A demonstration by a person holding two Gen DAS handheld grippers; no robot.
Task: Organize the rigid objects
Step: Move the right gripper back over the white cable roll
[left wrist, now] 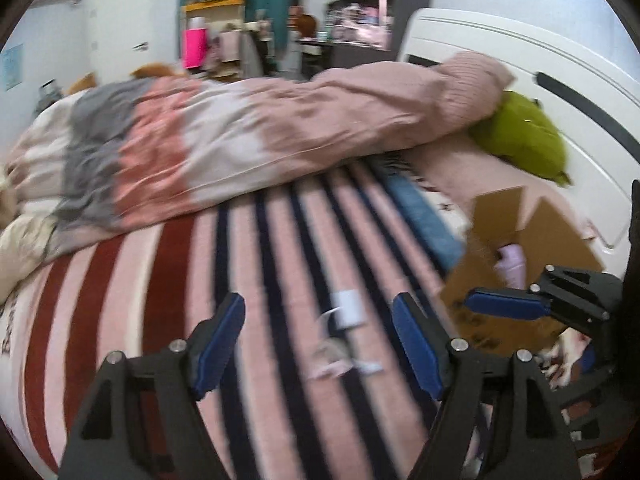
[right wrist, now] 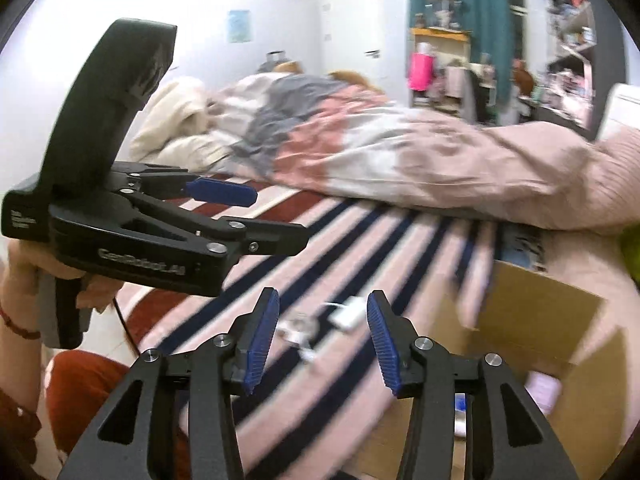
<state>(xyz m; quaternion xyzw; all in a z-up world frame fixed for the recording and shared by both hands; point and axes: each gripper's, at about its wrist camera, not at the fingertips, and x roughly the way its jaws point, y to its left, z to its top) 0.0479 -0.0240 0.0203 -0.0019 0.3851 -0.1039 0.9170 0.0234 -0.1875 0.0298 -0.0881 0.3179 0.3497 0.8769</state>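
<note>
A small white charger block [left wrist: 349, 309] with a coiled white cable [left wrist: 332, 354] lies on the striped blanket [left wrist: 160, 280]. It also shows in the right wrist view [right wrist: 347, 316], blurred. My left gripper [left wrist: 320, 344] is open and empty, with the charger between and beyond its fingers. My right gripper [right wrist: 323, 340] is open and empty, just short of the charger. An open cardboard box [left wrist: 524, 248] stands at the right with a pale pink bottle [left wrist: 512, 264] inside. The box [right wrist: 532, 320] and bottle [right wrist: 543, 390] show in the right wrist view too.
A rumpled pink, white and grey duvet [left wrist: 240, 144] lies across the bed behind the charger. A green plush toy [left wrist: 524, 136] rests against the white headboard [left wrist: 520, 60]. A folded blue cloth [left wrist: 424, 216] lies beside the box. Shelves and a desk stand at the far wall.
</note>
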